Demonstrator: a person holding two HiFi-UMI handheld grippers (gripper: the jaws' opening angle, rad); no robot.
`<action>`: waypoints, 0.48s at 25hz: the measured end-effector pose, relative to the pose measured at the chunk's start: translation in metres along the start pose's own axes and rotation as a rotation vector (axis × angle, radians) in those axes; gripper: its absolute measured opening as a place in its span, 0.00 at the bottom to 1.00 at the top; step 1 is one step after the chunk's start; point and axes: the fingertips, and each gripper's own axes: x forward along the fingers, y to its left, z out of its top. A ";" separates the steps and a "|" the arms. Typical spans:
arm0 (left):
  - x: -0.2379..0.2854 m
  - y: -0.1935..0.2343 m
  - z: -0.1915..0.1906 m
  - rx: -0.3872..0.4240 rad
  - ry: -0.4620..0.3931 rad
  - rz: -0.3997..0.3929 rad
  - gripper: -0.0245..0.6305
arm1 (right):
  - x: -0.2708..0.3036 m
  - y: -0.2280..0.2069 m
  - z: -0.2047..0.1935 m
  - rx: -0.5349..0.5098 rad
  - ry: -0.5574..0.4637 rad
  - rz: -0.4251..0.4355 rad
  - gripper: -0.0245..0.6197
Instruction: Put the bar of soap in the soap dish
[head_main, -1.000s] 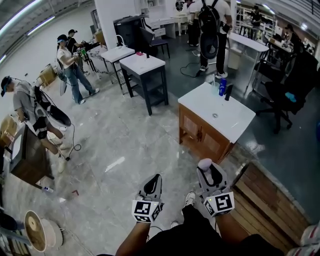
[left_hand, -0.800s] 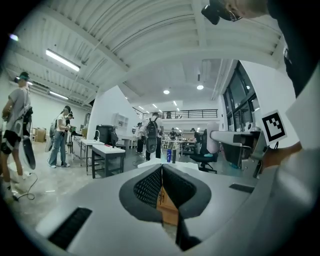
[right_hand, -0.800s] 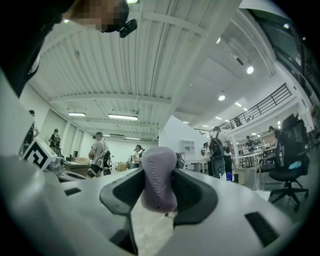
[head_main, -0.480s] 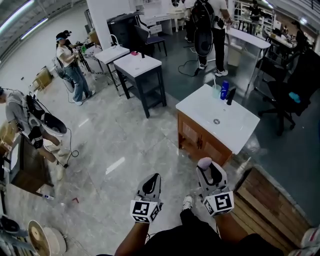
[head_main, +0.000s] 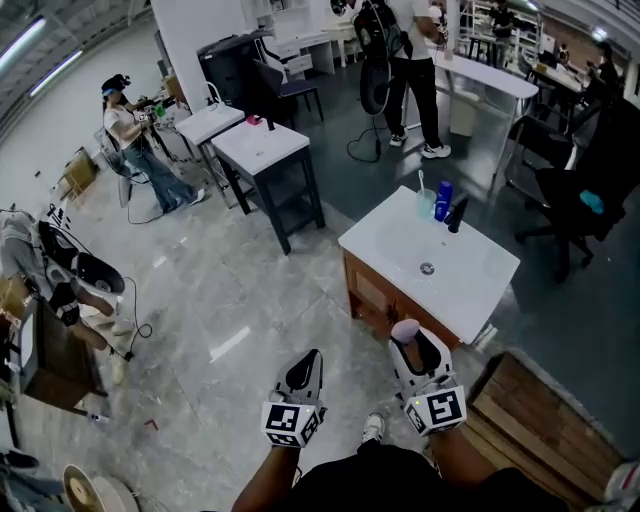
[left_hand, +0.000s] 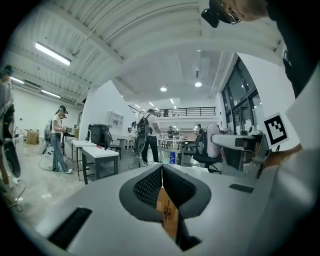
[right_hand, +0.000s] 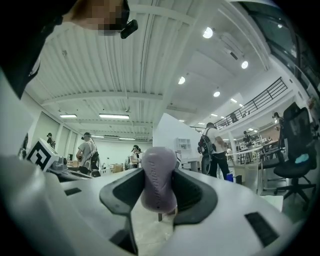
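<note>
Mauve bar of soap (head_main: 405, 328) sits clamped in your right gripper (head_main: 410, 338). In the head view the white-topped vanity (head_main: 395, 240) has drawn closer than a second ago, now just ahead of both grippers, though I can't pick out a soap dish on it. Your left gripper view shows the left gripper (left_hand: 161, 182) pinched together on nothing. Your right gripper view shows the jaws squeezing the soap's sides, so I judge only the set-down at the vanity remains.

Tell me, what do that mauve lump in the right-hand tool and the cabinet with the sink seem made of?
The bar of soap, clamped in the right gripper, looks like matte, waxy soap: dull mauve, rounded edges, faint pressed lettering. The cabinet top looks smooth glossy white, perhaps ceramic or stone; its base looks like varnished brown wood.
</note>
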 end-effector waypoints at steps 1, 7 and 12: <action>0.008 -0.001 0.002 0.002 0.002 -0.003 0.07 | 0.004 -0.006 0.000 0.004 -0.001 0.001 0.33; 0.050 -0.001 0.007 0.028 0.008 -0.021 0.07 | 0.024 -0.032 -0.010 0.037 -0.016 0.003 0.33; 0.078 -0.003 0.006 0.041 0.020 -0.035 0.07 | 0.036 -0.058 -0.013 0.053 -0.025 -0.017 0.34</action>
